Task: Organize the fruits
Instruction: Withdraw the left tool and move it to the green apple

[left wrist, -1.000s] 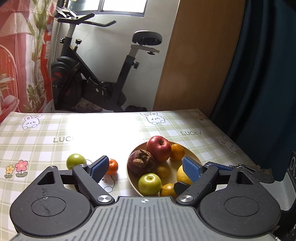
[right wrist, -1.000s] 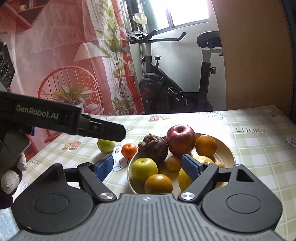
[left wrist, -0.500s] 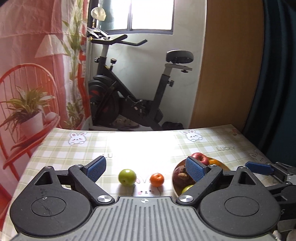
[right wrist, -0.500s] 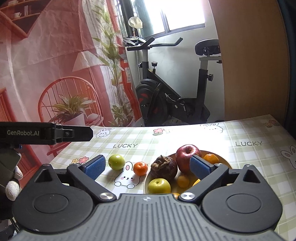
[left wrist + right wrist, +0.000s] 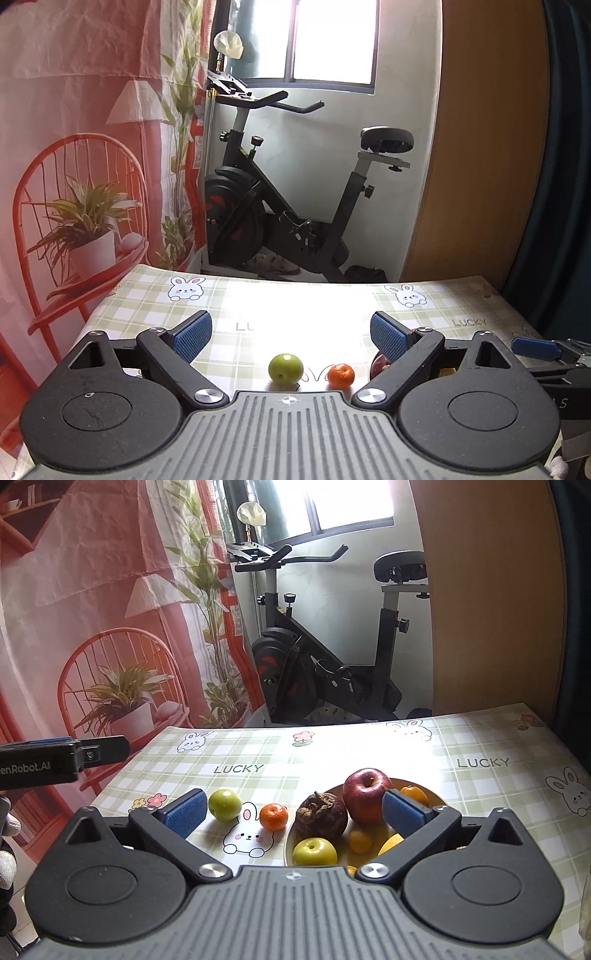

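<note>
— So, nearest first: what do the two pairs of tongs have?

— Nothing. The left tongs (image 5: pixel 290 334) are spread wide and empty, held above the near edge of the green-checked bunny-print tabletop (image 5: pixel 480 738). The right tongs (image 5: pixel 293 812) are just as released, with the shallow cream bowl (image 5: pixel 290 843) of fruit showing between their blue pads.

— And the fruit?

— Two pieces lie loose on the tabletop left of the bowl: a small round green apple (image 5: pixel 224 804) and, to its right, a little orange tangerine (image 5: pixel 273 816), close but apart. In the bowl, nearest is a yellow-green apple (image 5: pixel 314 852); behind it a dark wrinkled brown fruit (image 5: pixel 322 816), then a big glossy red apple (image 5: pixel 366 796) at the far side. A tiny orange fruit (image 5: pixel 360 842) and other orange and yellow pieces sit partly hidden behind the right pad.

— How would the loose ones handle?

— My guess is the green apple is firm and fairly light, but smooth and round, so it could roll or squirt out of a skewed pinch. Take it across its widest middle, pads level on opposite sides. The tangerine looks softer-skinned; close gently on its sides, not its top and bottom, or the peel may bruise.

— Anything to mind at the bowl?

— It looks crowded, and the red apple seems to lean on the brown fruit. A piece dropped from high up might knock others out, so lower it into a gap.

— Beyond the tabletop?

— A black exercise bike (image 5: pixel 288 206) under a window.
</note>
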`<state>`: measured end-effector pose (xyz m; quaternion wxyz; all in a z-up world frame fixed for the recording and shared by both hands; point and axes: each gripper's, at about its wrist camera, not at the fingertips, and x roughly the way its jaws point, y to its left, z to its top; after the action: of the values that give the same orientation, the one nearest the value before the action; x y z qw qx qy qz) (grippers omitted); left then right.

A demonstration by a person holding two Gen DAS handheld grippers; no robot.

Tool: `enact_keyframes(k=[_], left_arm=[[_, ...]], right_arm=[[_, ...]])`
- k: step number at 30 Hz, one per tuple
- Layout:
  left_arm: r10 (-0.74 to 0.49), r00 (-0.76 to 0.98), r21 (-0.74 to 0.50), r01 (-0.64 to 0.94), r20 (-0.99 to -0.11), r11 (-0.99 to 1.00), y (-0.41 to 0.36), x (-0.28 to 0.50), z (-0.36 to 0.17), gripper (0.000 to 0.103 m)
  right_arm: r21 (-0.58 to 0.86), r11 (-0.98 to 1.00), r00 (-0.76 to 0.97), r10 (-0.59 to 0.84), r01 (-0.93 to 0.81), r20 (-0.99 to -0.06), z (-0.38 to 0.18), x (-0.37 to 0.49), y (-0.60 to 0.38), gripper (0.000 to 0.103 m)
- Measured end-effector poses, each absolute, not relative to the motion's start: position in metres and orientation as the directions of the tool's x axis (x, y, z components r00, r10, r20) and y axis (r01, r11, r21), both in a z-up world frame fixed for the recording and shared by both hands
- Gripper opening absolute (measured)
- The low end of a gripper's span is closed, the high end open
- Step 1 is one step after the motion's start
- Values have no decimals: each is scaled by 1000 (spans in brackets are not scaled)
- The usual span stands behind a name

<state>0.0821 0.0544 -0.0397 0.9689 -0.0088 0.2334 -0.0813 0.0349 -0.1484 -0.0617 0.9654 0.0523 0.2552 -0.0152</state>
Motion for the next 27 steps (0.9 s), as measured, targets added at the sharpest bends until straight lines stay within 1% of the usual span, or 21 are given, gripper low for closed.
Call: enact_keyframes(k=[4, 7, 11, 13, 16, 19, 23, 27], left_arm=[[-175, 886, -103, 144, -429, 984, 63, 84, -45, 94], [-171, 872, -111, 135, -458, 985, 66, 87, -49, 93], [-143, 867, -73, 123, -477, 990, 66, 91, -54, 93], [-158, 858, -88, 132, -489, 987, 68, 94, -57, 93], [-173, 848, -117, 132, -500, 984, 74, 102, -61, 94], [-192, 842, -146, 136, -503, 980, 80, 107, -67, 94], [-177, 839, -151, 114, -515, 982, 86, 117, -75, 94], [-177, 846, -193, 90, -504, 977, 99, 125, -80, 94]], right_arm=[[92, 993, 879, -17, 69, -476, -62, 36, -149, 103], [99, 993, 881, -14, 69, -474, -63, 39, -149, 103], [133, 990, 886, 15, 54, -464, -67, 42, -151, 103], [153, 988, 887, 38, 37, -460, -69, 44, -152, 103], [175, 984, 879, 70, 15, -471, -72, 51, -152, 103], [164, 986, 872, 74, 7, -484, -76, 58, -149, 103], [154, 988, 864, 78, -1, -498, -83, 67, -148, 103], [136, 991, 844, 78, -6, -531, -90, 78, -148, 103]])
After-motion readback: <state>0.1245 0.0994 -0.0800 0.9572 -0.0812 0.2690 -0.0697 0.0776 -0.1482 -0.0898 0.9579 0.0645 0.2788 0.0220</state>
